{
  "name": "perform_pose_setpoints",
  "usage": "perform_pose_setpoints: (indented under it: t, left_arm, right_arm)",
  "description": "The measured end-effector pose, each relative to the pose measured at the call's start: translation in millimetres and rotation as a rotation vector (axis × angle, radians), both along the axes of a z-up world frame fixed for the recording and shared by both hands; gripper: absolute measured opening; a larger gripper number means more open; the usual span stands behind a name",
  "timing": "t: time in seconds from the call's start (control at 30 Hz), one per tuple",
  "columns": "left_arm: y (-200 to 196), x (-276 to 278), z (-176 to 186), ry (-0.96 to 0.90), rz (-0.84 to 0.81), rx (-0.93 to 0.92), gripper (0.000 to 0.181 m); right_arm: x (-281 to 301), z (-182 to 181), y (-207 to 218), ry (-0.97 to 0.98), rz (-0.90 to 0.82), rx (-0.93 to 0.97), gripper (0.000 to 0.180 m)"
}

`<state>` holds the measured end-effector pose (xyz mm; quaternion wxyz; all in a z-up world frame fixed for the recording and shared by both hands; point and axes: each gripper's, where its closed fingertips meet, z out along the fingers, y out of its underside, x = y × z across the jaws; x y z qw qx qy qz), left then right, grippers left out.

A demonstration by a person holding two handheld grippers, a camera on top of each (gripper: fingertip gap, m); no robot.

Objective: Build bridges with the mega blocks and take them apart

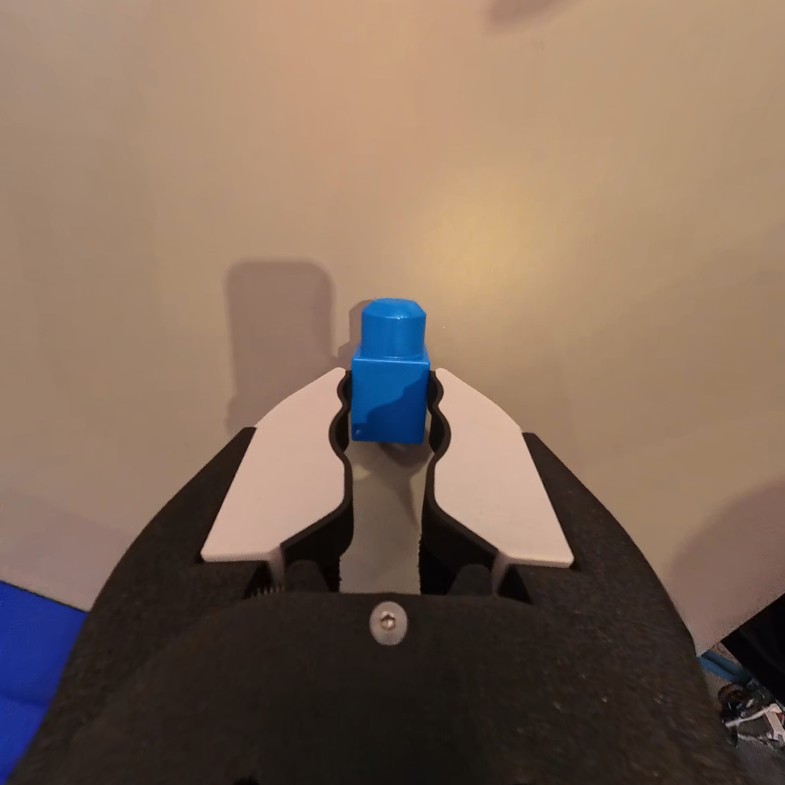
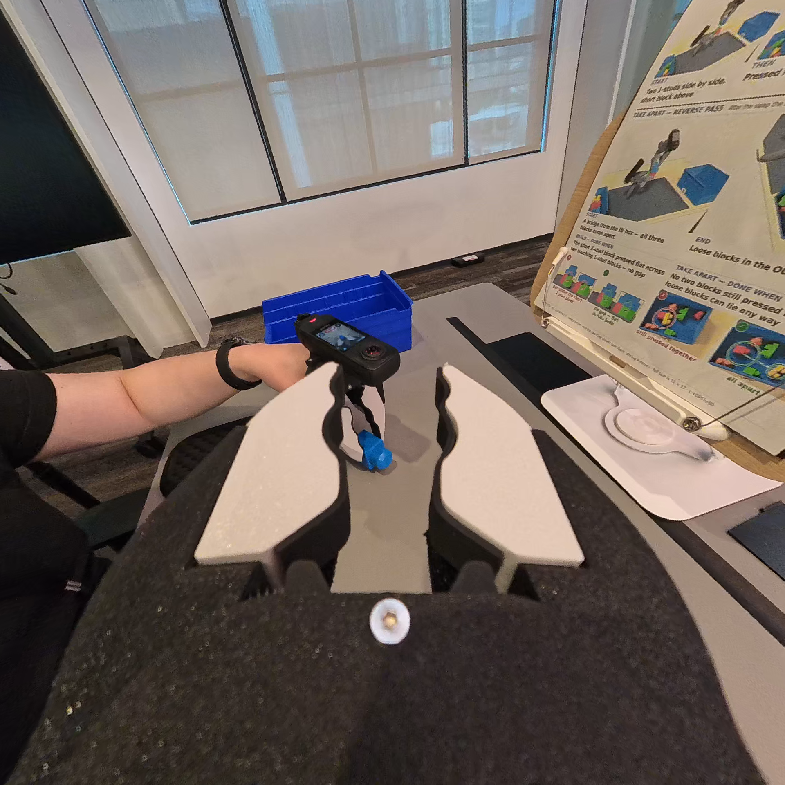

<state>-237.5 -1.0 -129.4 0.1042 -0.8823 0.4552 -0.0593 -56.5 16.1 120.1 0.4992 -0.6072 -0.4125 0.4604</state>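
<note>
At frame centre, a blue one-stud block point(image 1: 387, 393) is clamped between the left gripper point(image 1: 388, 397) fingertips; the right gripper point(image 2: 388, 408) is held parted and empty over the grey table point(image 2: 467, 306)

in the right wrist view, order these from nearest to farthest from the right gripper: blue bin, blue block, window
1. blue block, just ahead of the right gripper, slightly left, held by the left gripper.
2. blue bin, farther back at the table's far edge, left of centre.
3. window, behind the bin, across the floor.
</note>
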Motion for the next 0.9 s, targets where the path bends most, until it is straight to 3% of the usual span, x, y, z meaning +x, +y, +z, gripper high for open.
perform_pose_setpoints:
  t: [0.33,0.43,0.53,0.63,0.77,0.9]
  left_arm:
    - [-2,3,-8,0.019,-0.008,0.016,0.034]
    - [-1,5,-2,-0.01,0.004,0.045,0.043]
    - [-1,10,22,-0.093,0.022,0.116,0.046]
    - [-7,0,73,-0.21,0.054,0.244,0.045]
    - [-22,-72,146,-0.313,0.21,0.375,0.043]
    - [-10,-192,163,-0.214,0.43,0.458,0.043]
  right_arm:
    - [10,5,2,0.036,-0.007,-0.015,0.04]
    - [12,4,3,0.034,-0.014,-0.018,0.041]
    - [14,3,4,0.041,-0.014,-0.028,0.041]
    - [14,-1,5,0.027,-0.016,-0.035,0.041]
    - [14,-5,8,0.026,-0.019,-0.05,0.041]
    - [8,-9,10,0.025,-0.003,-0.071,0.041]
